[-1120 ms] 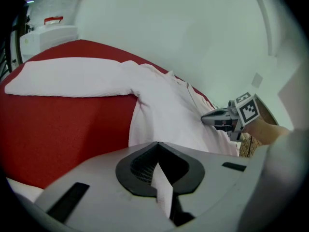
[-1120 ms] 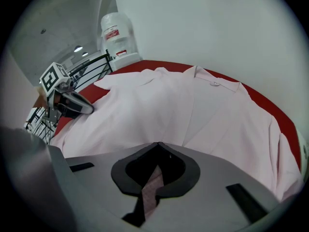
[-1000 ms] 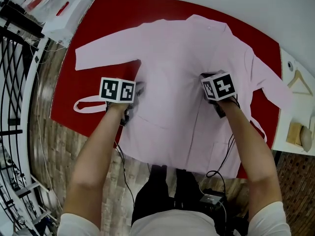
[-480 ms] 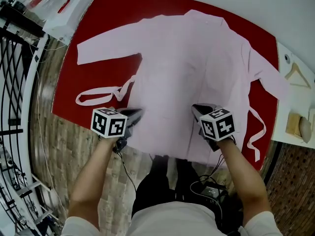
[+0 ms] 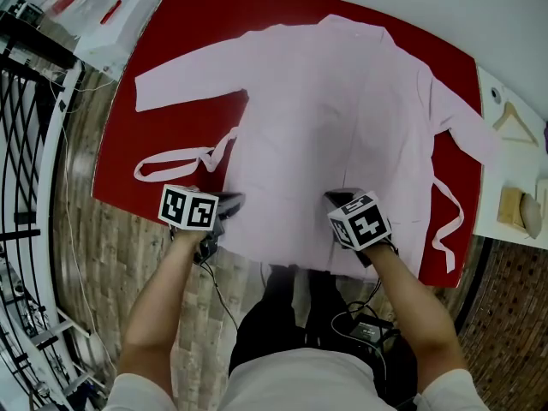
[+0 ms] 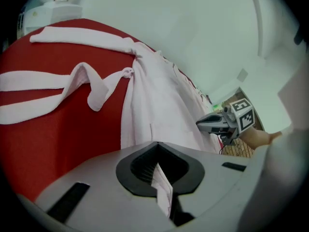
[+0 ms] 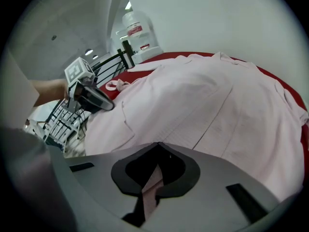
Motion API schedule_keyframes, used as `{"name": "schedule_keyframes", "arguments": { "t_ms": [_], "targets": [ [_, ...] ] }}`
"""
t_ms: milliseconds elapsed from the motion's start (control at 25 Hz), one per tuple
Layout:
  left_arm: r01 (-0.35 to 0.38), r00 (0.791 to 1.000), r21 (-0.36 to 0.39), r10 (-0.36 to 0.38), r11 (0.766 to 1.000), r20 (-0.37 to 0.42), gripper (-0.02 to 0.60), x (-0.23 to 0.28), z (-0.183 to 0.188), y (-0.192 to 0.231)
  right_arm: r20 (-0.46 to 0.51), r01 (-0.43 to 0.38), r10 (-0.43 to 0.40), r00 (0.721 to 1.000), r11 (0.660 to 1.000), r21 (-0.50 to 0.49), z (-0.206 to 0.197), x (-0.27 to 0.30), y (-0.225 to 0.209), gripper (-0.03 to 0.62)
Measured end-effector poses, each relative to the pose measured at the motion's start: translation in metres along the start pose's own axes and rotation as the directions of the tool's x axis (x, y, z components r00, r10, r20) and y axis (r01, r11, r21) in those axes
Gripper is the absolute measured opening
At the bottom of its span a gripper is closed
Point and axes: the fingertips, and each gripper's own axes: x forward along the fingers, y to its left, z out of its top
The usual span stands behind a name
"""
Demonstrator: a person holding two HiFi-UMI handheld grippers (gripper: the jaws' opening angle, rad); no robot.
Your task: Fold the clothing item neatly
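Lying spread on the red table [image 5: 180, 32], the pale pink cloth robe [image 5: 334, 118] has its hem, at the table's near edge, pinched tight in the closed fingers [image 6: 137, 168] of the left gripper [image 5: 229, 202] and the right gripper [image 5: 339, 198]. From above, the grippers partly hide that hem.

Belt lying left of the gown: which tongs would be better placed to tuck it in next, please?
Left, probably. The left tongs, shut on the hem, sit beside the belt; the right tongs hold the hem across the gown.
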Motion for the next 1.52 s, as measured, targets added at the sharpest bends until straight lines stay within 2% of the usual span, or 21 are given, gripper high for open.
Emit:
{"name": "schedule_keyframes", "arguments": {
  "t_ms": [200, 440, 520, 640, 720, 800, 880, 1000, 1080, 1240, 1400, 1520],
  "targets": [
    [0.026, 1.000, -0.024, -0.026, 0.999, 0.003, 0.005, -0.002, -0.001, 0.002, -0.019, 0.036, -0.036, 0.999, 0.999, -0.011, -0.006, -0.003, -0.004, 0.011],
    [0.024, 1.000, -0.010, -0.024, 1.000, -0.003, 0.003, -0.009, -0.006, 0.008, 0.000, 0.048, -0.048, 0.999, 0.998, 0.041, -0.014, -0.010, -0.012, 0.011],
    [0.012, 1.000, 0.009, -0.012, 1.000, -0.004, 0.005, -0.012, -0.007, 0.009, 0.026, 0.051, -0.052, 0.998, 0.997, 0.050, -0.012, -0.011, -0.011, 0.011],
    [0.015, 1.000, 0.079, -0.013, 0.997, -0.025, 0.005, -0.018, -0.016, -0.002, 0.096, 0.061, -0.069, 0.993, 0.994, 0.086, -0.008, -0.025, -0.007, 0.012],
    [0.052, 0.998, 0.105, -0.048, 0.993, -0.039, 0.005, -0.023, -0.030, -0.016, 0.139, 0.029, -0.045, 0.989, 0.993, 0.116, -0.011, -0.038, 0.008, 0.012],
    [0.073, 0.996, 0.111, -0.067, 0.991, -0.060, 0.005, -0.028, -0.049, -0.024, 0.141, -0.038, 0.018, 0.990, 0.989, 0.140, -0.026, -0.044, 0.036, 0.012],
    [0.067, 0.994, 0.108, -0.057, 0.992, -0.097, 0.005, -0.030, -0.070, -0.021, 0.103, -0.085, 0.071, 0.992, 0.986, 0.143, -0.047, -0.040, 0.062, 0.012],
    [0.057, 0.991, 0.064, -0.049, 0.996, -0.123, 0.005, -0.030, -0.091, -0.009, 0.043, -0.100, 0.095, 0.995, 0.985, 0.138, -0.071, -0.025, 0.082, 0.012],
    [0.067, 0.992, 0.019, -0.064, 0.998, -0.110, 0.005, -0.031, -0.092, -0.005, 0.027, -0.094, 0.091, 0.995, 0.987, 0.134, -0.078, -0.019, 0.084, 0.012],
    [0.068, 0.991, 0.010, -0.066, 0.998, -0.115, 0.003, -0.031, -0.090, -0.004, 0.017, -0.082, 0.080, 0.997, 0.984, 0.158, -0.084, -0.023, 0.078, 0.011],
    [0.057, 0.990, 0.047, -0.050, 0.997, -0.134, 0.005, -0.033, -0.090, -0.006, 0.034, -0.085, 0.081, 0.996, 0.985, 0.151, -0.083, -0.028, 0.079, 0.012],
    [0.101, 0.990, 0.075, -0.093, 0.992, -0.108, 0.005, -0.041, -0.073, -0.026, 0.108, -0.087, 0.068, 0.992, 0.979, 0.187, -0.069, -0.046, 0.063, 0.012]
  ]
}}
